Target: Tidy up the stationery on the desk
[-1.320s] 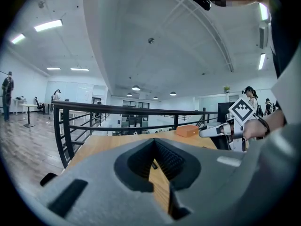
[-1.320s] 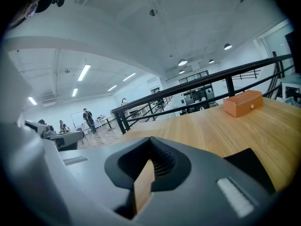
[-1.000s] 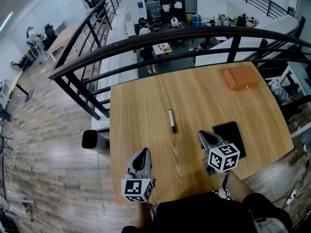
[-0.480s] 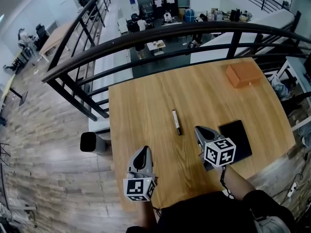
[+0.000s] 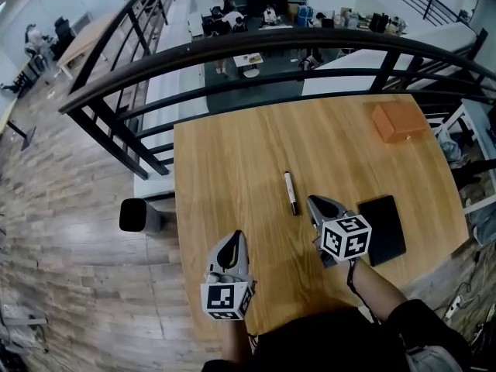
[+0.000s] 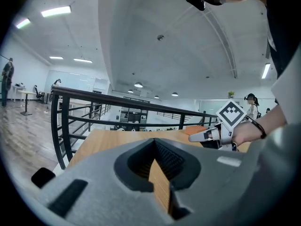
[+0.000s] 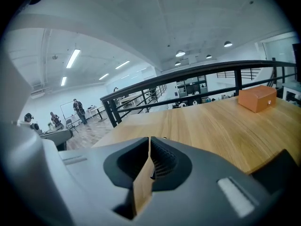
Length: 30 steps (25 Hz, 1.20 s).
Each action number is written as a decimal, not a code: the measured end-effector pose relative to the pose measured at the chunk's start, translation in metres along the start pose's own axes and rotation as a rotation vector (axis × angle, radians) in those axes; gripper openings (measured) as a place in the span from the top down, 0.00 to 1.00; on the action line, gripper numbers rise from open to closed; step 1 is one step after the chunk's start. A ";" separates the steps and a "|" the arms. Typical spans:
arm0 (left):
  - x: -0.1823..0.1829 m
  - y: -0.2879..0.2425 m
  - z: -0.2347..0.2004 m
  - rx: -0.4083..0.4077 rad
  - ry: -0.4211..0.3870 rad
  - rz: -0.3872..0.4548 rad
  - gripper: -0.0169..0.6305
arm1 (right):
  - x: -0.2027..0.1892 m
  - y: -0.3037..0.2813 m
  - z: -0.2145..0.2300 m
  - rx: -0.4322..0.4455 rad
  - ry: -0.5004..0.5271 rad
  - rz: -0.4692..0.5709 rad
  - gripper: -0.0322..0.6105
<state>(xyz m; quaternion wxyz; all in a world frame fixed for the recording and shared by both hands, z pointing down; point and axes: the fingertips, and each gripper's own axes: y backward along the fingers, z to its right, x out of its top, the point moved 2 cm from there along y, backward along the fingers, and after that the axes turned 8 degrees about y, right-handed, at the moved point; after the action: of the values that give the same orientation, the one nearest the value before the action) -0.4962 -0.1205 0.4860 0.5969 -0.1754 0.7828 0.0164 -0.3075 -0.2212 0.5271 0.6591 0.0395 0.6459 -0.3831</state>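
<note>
A black-and-white pen point(image 5: 291, 193) lies in the middle of the wooden desk point(image 5: 232, 153). A black notebook point(image 5: 381, 229) lies flat near the right front edge. My right gripper point(image 5: 312, 202) hovers between them, its tip just right of the pen's near end, jaws point(image 7: 148, 140) closed to a hairline slit with nothing in them. My left gripper point(image 5: 232, 240) is shut and empty over the front left of the desk, well short of the pen. In the left gripper view its jaws point(image 6: 154, 142) meet, and the right gripper point(image 6: 200, 136) shows off to the right.
An orange box point(image 5: 399, 121) point(image 7: 256, 98) sits at the far right corner. A black railing point(image 5: 256, 49) runs past the desk's far edge, with a drop to a lower floor behind it. A dark cylinder point(image 5: 133, 215) stands off the desk's left side.
Both grippers have moved forward over the desk. The right one has come closer to the pen's near end. The pen, notebook and box lie where they were.
</note>
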 end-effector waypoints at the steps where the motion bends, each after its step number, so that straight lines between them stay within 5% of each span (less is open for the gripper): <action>1: -0.004 0.000 -0.003 0.002 0.009 -0.006 0.98 | -0.001 -0.005 -0.001 -0.001 0.006 -0.006 0.91; 30: -0.029 -0.003 -0.044 0.038 0.065 -0.044 0.98 | -0.063 -0.097 0.004 -0.114 0.148 -0.303 0.77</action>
<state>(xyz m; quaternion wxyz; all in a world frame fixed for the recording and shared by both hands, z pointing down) -0.5299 -0.1264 0.5266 0.5745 -0.1815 0.7979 -0.0175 -0.3503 -0.2628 0.6260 0.5457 -0.0673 0.7119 -0.4368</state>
